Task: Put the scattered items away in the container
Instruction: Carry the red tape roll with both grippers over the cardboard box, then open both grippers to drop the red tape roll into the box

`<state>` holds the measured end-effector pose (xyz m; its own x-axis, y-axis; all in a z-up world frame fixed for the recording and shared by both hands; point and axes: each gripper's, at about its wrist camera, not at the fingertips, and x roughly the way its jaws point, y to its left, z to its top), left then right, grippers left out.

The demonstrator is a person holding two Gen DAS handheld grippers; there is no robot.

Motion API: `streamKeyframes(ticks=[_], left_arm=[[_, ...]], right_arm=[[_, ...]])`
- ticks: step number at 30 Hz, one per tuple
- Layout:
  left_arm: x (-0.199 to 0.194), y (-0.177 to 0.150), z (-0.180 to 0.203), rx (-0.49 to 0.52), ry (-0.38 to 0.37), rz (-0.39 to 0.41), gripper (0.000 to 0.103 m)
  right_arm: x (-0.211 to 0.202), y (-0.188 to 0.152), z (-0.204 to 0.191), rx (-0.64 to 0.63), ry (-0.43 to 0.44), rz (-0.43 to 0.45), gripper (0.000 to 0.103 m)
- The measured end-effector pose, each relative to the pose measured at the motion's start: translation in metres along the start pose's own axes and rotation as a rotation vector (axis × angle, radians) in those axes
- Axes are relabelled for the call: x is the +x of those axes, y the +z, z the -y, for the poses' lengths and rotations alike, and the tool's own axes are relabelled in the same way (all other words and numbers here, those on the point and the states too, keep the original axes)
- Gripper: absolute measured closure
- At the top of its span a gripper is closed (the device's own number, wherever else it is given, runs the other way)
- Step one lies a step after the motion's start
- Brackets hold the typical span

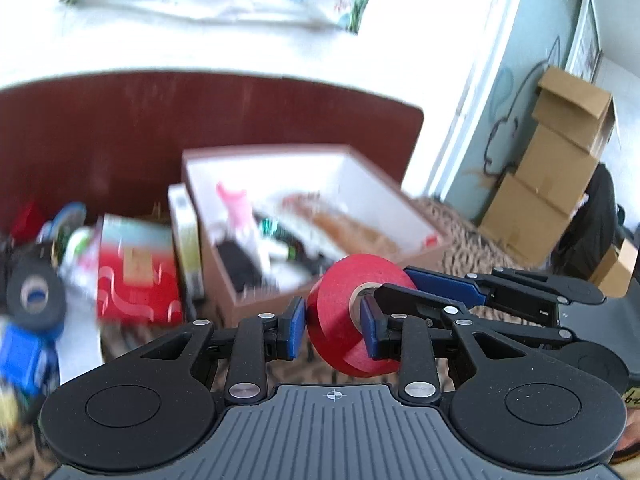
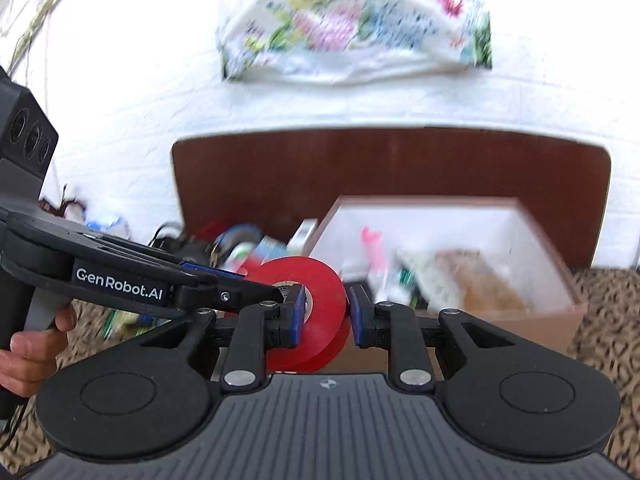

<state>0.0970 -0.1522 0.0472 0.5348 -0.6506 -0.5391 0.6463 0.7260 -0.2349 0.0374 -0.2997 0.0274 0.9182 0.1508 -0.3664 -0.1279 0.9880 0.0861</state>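
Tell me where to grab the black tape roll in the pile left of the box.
Pinch the ring wall of the black tape roll: one finger through the core, one outside the rim. Its hole faces the left wrist camera, so likely come straight from the near side; clutter crowds its far side.

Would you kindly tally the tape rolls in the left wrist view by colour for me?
Red tape roll: 1
Black tape roll: 1
Total: 2
The blurred bluish round item is too unclear to count.
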Motion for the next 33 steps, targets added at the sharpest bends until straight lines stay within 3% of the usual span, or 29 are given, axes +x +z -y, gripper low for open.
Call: streamKeyframes(ticks=[5,10,17,25,30,31,32,33], left_arm=[[0.025,0.033,-0.008,0.004,-0.007,0.015,0.074],[0.064,0.048,-0.022,-0.015,-0.014,-0.022,0.074],[0.117,0.044,-0.045,-0.071,-0.038,-0.105,0.074],[0.148,0.036,-0.056,-0.093,-0.047,-0.161,0.074],[0.152,0.037,-0.054,-0.065,-0.024,-0.153,0.059],[0.149,0.038,-0.054,-0.062,-0.014,-0.141,0.049],[0.146,0.039,-0.056,-0.071,-0.003,-0.127,0.031],[0.141,0.041,-0.059,-0.089,0.007,-0.112,0.021]], right_arm=[[0.027,0.023,0.022,0.006,-0.016,0.016,0.076],[0.06,0.028,0.046,0.037,-0.022,-0.027,0.076],[0.099,0.016,0.073,0.077,-0.034,-0.117,0.076],[0.122,0.003,0.086,0.099,-0.036,-0.179,0.076],[0.128,0.002,0.087,0.092,-0.044,-0.194,0.075],[0.126,0.003,0.088,0.091,-0.051,-0.18,0.075],[0.123,0.005,0.088,0.087,-0.067,-0.164,0.073],[0.121,0.006,0.089,0.086,-0.084,-0.149,0.062]])
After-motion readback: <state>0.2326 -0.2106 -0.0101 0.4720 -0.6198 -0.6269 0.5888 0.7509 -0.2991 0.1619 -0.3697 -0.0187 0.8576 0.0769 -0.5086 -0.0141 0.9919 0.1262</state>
